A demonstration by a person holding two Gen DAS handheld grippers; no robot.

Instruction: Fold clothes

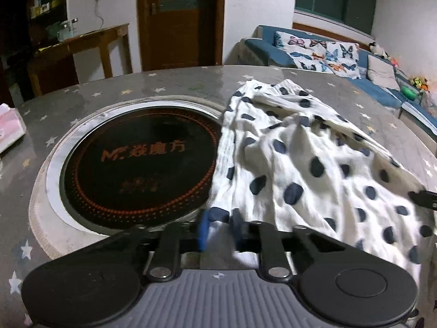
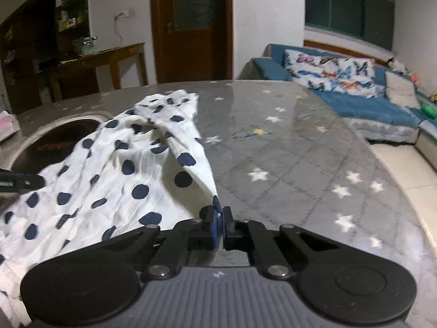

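White cloth with navy dots, the garment [image 1: 314,164] lies crumpled on the grey starred table [image 2: 300,150], its left edge draped over the rim of the round black hob [image 1: 136,164] set into the tabletop. Its long axis runs away from both cameras, from the near hem toward a bunched far end. The near hem is what the coming move seems to turn on: each gripper holds one corner of it. The left gripper [image 1: 220,228] is clamped on the hem's left corner beside the hob. The right gripper [image 2: 220,225] pinches the right corner, where the fabric rises in a taut ridge. Neither is nearer; a fold would carry this edge forward along the long axis.
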